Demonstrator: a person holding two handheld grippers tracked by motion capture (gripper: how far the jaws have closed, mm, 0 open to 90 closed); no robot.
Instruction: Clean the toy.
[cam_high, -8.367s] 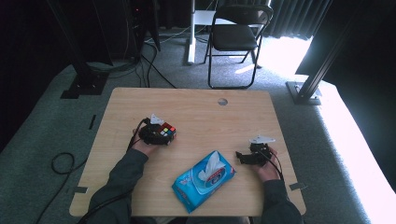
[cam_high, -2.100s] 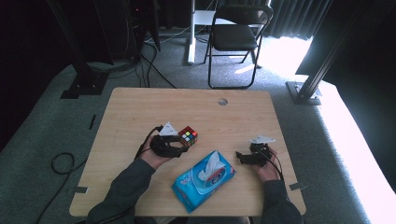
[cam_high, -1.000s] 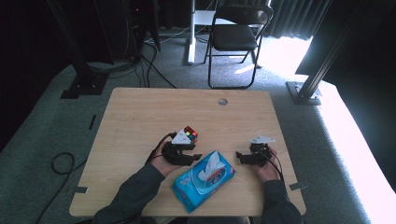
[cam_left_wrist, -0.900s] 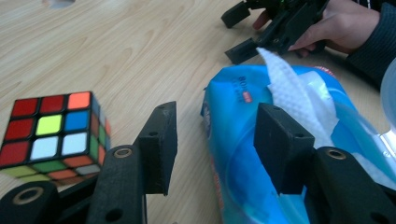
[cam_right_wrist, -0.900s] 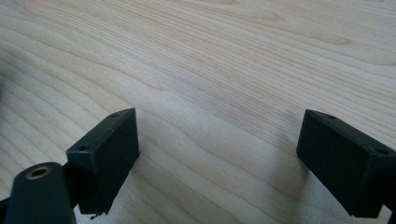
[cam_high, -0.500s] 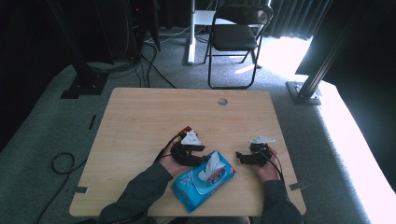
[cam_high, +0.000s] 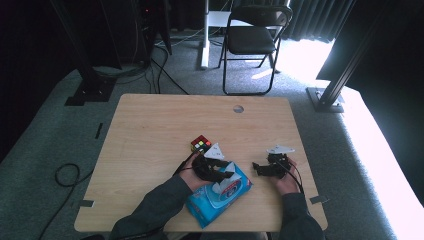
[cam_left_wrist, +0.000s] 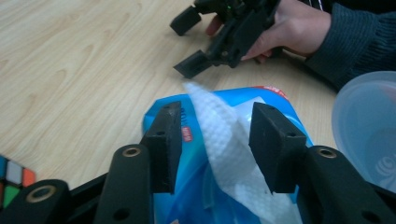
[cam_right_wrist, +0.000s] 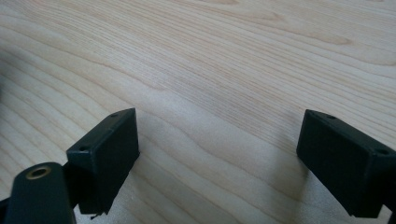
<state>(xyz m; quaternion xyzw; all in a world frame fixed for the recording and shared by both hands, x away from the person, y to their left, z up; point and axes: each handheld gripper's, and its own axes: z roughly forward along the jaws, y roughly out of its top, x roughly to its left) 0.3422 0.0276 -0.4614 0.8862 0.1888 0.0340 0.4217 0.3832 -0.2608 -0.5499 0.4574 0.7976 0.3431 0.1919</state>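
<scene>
Left tool (cam_left_wrist: 215, 140) half-open, jaws closing around the white wipe (cam_left_wrist: 219, 135).

The wipes pack (cam_left_wrist: 187, 133) bears a red label, its print too blurred to read.

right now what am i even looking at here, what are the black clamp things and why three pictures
A person sits at a wooden table holding a hand-operated gripper in each hand. The high view looks down from above; the other two cameras ride on the grippers, looking along their black fingers. The left gripper has its fingers either side of a white wipe sticking out of a blue wipes pack; they have just been closing but do not yet pinch it. The right gripper rests open over bare table. A puzzle cube lies nearby.
</scene>
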